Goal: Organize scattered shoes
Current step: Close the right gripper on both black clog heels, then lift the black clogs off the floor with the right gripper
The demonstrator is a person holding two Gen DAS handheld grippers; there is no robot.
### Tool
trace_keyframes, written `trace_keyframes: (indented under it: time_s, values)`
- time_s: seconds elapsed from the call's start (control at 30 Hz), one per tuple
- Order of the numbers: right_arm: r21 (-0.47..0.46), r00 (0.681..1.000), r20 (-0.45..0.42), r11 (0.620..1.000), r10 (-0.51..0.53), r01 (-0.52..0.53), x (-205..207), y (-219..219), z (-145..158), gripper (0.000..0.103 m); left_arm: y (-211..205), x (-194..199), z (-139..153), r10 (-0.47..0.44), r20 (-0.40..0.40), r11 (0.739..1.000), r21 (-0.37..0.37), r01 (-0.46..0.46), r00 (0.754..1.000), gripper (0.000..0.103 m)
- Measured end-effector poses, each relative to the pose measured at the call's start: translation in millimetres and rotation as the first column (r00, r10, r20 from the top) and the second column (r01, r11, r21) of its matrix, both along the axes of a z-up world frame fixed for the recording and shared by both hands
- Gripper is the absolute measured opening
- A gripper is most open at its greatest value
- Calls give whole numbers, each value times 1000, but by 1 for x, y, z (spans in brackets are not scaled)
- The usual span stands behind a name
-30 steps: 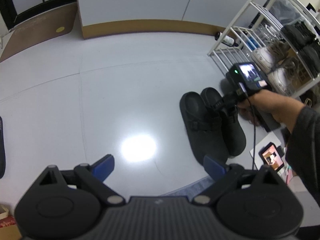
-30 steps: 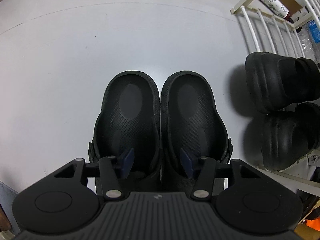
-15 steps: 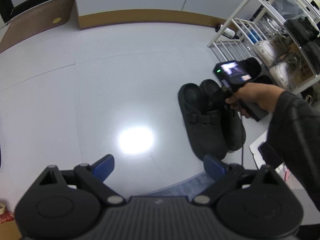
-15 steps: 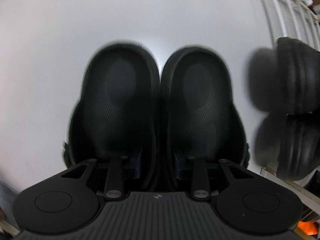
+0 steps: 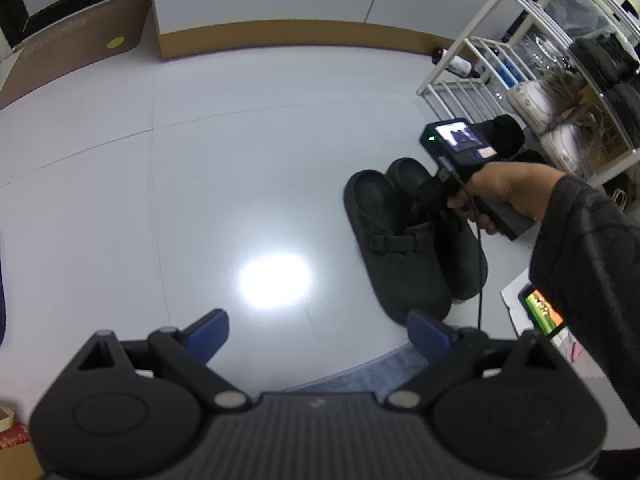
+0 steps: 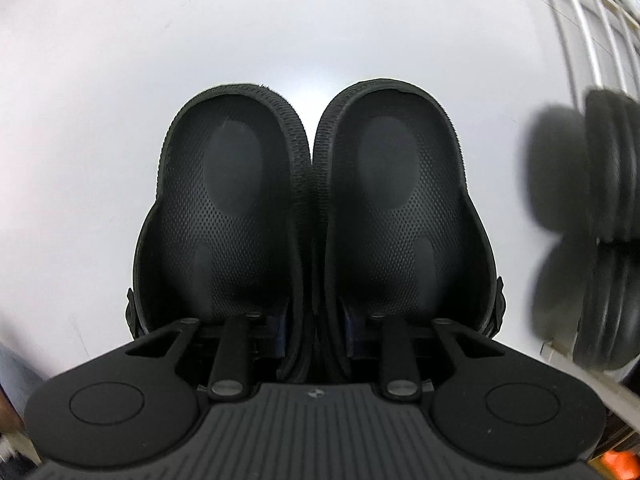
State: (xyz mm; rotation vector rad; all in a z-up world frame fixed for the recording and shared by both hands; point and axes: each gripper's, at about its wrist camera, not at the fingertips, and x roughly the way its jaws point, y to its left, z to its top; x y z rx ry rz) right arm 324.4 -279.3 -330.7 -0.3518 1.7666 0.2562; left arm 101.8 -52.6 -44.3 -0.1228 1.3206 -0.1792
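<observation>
Two black clogs' inner walls pinched between closing right gripper jaws.

Bare floor lies wide open left of the black clogs, free passage there. To their right the white shoe rack crowds close, and dark shoes on its bottom shelf, blurred, seem to leave only a narrow gap.

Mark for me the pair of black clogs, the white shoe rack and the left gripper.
pair of black clogs [image 6: 312,216], right wrist view, touching inner walls.
white shoe rack [image 5: 472,46], left wrist view, front upright post.
left gripper [image 5: 316,330], left wrist view, midway between fingertips.
</observation>
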Motion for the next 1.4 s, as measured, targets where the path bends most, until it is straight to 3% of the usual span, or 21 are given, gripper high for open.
trace_keyframes:
  time_s: [0.23, 0.5, 0.7, 0.9, 1.1, 1.4]
  values:
    - [-78, 994, -91, 994, 64, -71, -9, 14, -16, 46, 6, -1, -3, 13, -13, 1000, -7, -13, 1000, 97]
    - [-73, 990, -96, 991, 105, -112, -9, 21, -13, 40, 1, 3, -4, -1, -13, 1000, -20, 1, 1000, 97]
    - [-74, 999, 31, 997, 18, -15, -11, 16, 10, 34, 0, 3, 0, -6, 6, 1000, -19, 7, 1000, 97]
    - [3, 979, 192, 998, -65, 66, -17, 13, 59, 27, 1, 2, -2, -15, 14, 1000, 9, 15, 1000, 97]
    - [74, 921, 364, 990, -140, 122, -30, 18, 112, 27, 9, -5, 3, 7, 28, 1000, 19, -7, 1000, 97]
    - [132, 848, 496, 981, -189, 142, -85, 41, 171, 27, 13, -15, 17, 6, 66, 1000, 9, -7, 998, 97]
